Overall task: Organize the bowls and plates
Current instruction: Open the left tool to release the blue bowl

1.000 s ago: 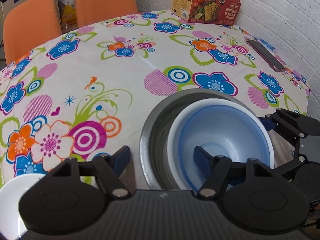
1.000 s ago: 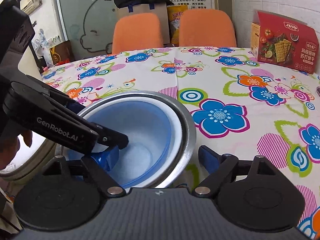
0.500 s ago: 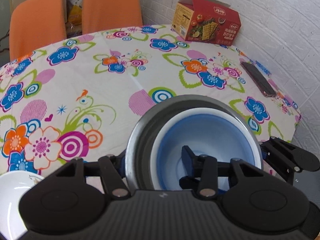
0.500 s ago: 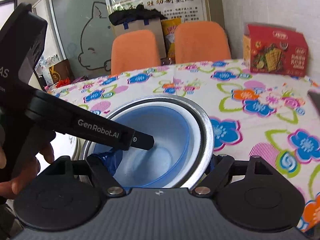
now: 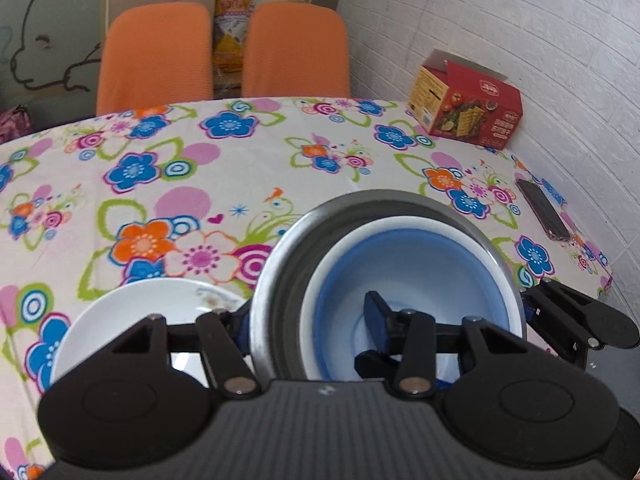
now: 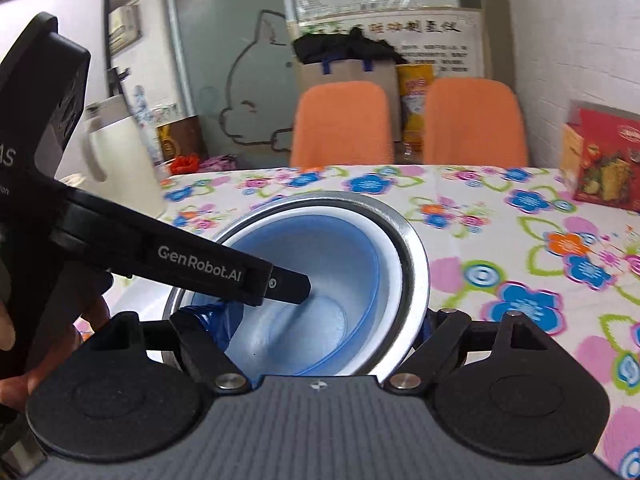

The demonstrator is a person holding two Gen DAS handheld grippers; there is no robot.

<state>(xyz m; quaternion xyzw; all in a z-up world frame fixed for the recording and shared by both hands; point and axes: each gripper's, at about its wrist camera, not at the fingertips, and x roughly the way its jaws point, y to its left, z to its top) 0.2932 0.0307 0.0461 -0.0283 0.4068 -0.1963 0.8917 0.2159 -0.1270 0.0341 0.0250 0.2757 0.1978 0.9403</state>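
Three nested bowls, a steel bowl (image 5: 280,280) (image 6: 412,264) holding a white bowl (image 5: 400,228) and a blue bowl (image 5: 420,268) (image 6: 332,264), hang above the flowered tablecloth (image 5: 240,168). My left gripper (image 5: 308,320) is shut on the stack's left wall, one finger inside the blue bowl and one outside the steel. My right gripper (image 6: 320,320) (image 5: 532,312) is shut on the opposite wall in the same way. In the right wrist view the left gripper's labelled finger (image 6: 224,268) reaches into the blue bowl. A white plate (image 5: 132,320) lies on the cloth, left of the stack.
A red cracker box (image 5: 468,108) (image 6: 604,160) and a dark phone (image 5: 544,212) lie near the white brick wall on the right. Two orange chairs (image 5: 156,52) (image 5: 296,48) stand behind the table. A person's hand (image 6: 12,384) holds the left gripper.
The left gripper's fingers closed on the stack's wall. Both grippers and the bowls rose off the cloth, and more of the white plate came into view.
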